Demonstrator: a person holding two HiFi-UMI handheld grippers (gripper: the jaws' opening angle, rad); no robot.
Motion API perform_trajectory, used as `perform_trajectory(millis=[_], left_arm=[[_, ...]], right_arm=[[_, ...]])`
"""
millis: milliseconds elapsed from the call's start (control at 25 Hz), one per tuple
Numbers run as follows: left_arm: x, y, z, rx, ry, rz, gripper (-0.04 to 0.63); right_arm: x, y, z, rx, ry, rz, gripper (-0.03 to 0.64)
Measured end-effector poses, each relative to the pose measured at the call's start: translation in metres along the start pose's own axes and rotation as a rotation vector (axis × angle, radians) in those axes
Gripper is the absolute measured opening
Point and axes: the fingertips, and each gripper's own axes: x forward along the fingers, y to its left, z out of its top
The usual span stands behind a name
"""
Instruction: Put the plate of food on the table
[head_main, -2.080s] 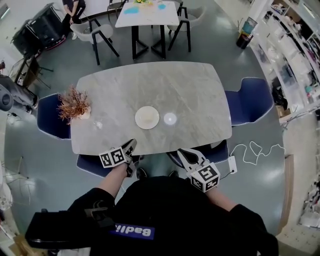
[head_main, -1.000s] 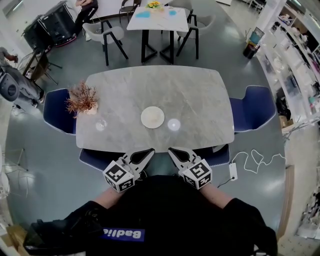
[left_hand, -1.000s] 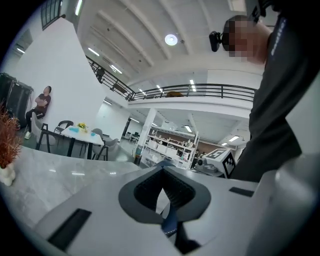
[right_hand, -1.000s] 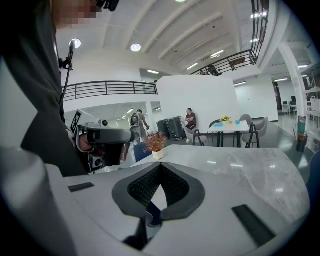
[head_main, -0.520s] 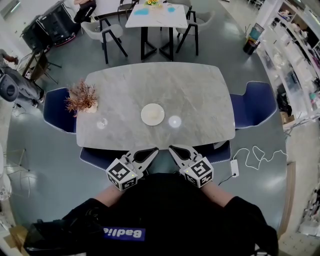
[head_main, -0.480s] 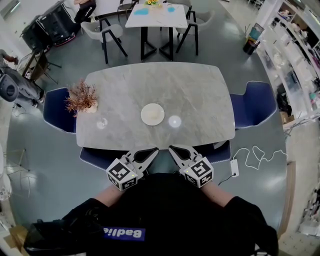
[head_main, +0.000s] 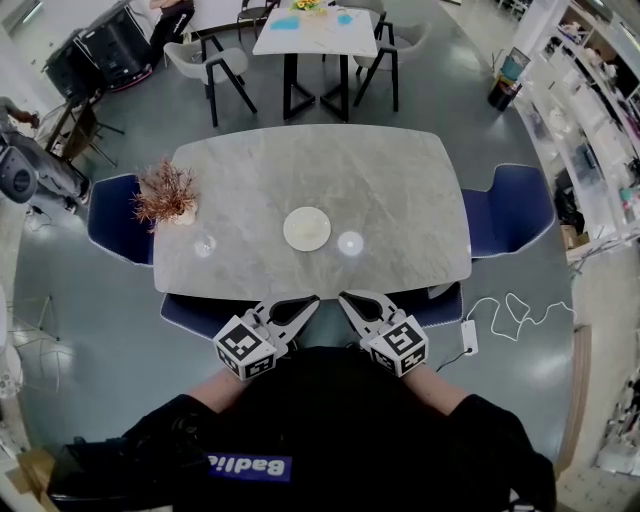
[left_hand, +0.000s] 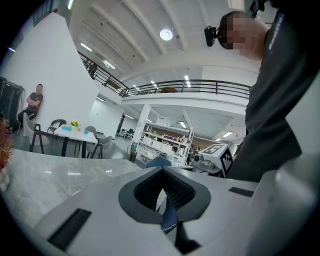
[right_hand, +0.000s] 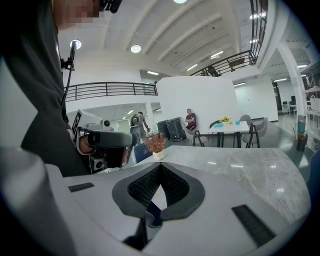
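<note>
Since the plate (head_main: 306, 229) sits mid-surface (head_main: 400, 180), placing looks done; left hand-held gripper (head_main: 310, 301) and right hand-held gripper (head_main: 345, 297) closed, empty; next: nothing to grasp.

In the head view, a dried reddish plant (head_main: 165, 193) stands at nine o'clock, a small clear glass (head_main: 205, 245) near it toward five o'clock. A blue chair (head_main: 507, 205) sits at three o'clock, a second blue chair (head_main: 112, 215) at nine. At twelve o'clock stands a white-topped dining set (head_main: 315, 25). A white cable (head_main: 510, 300) loops over the grey floor at four o'clock. Open shelving (head_main: 585, 110) fills two o'clock.
</note>
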Motion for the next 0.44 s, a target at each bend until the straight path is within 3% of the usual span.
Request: perform_trajectory(millis=[440], left_arm=[[-0.0012,0.0046,0.0024,-0.005,0.000,0.003,0.008]], right_arm=[[0.0048,0.0011,0.0014,0.006,0.009,0.013,0.009]])
